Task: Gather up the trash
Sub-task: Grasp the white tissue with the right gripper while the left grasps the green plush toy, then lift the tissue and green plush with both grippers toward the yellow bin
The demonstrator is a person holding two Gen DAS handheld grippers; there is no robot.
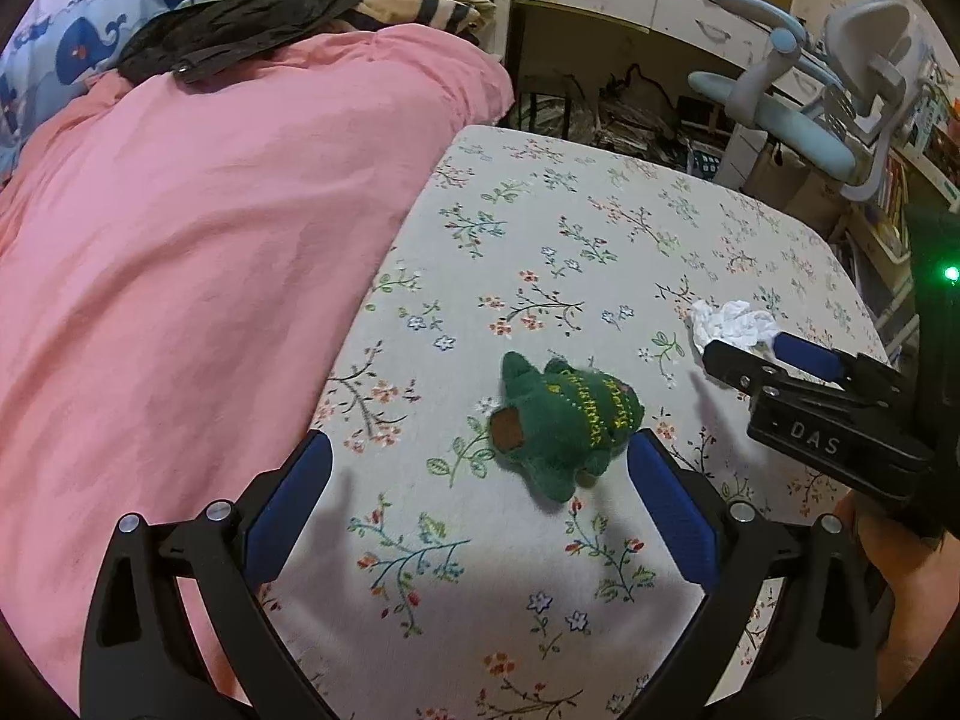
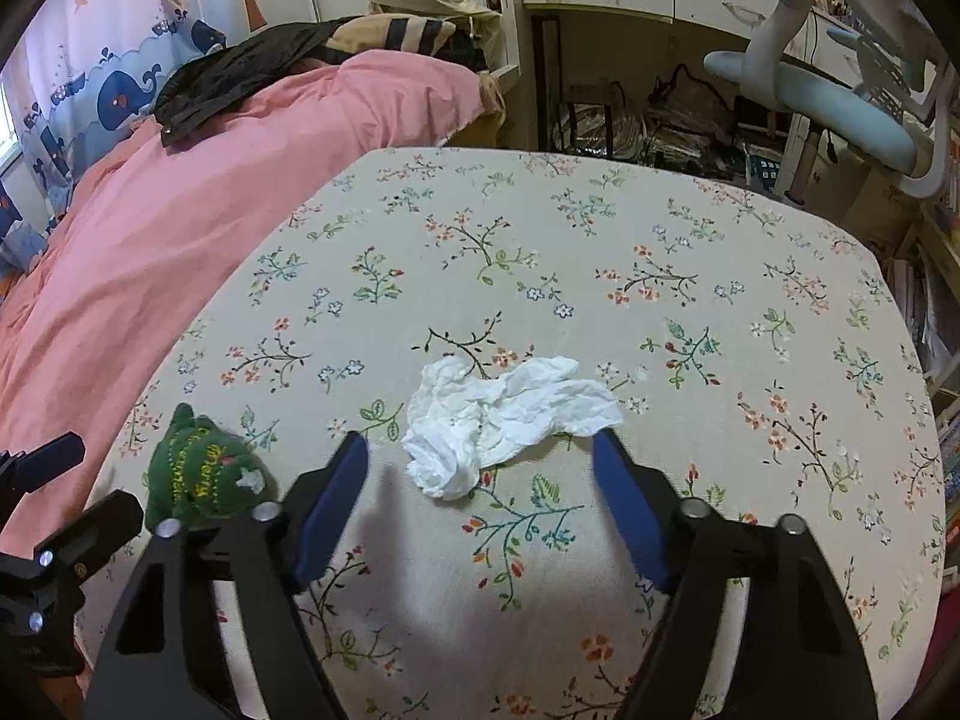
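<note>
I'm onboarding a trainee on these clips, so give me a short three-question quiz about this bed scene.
1. True or false: the right gripper has closed on the crumpled white tissue.
2. Which lies nearer the pink duvet: A) the green knitted plush toy, B) the tissue?
3. Fill in: both lie on the ____-patterned bedsheet.

Key: 1 false, its pads stand apart, not pressing the tissue. 2 A. 3 floral.

Green plush toy (image 1: 561, 423) on floral sheet (image 1: 540, 228), between spread left tongs (image 1: 480, 462).
</note>
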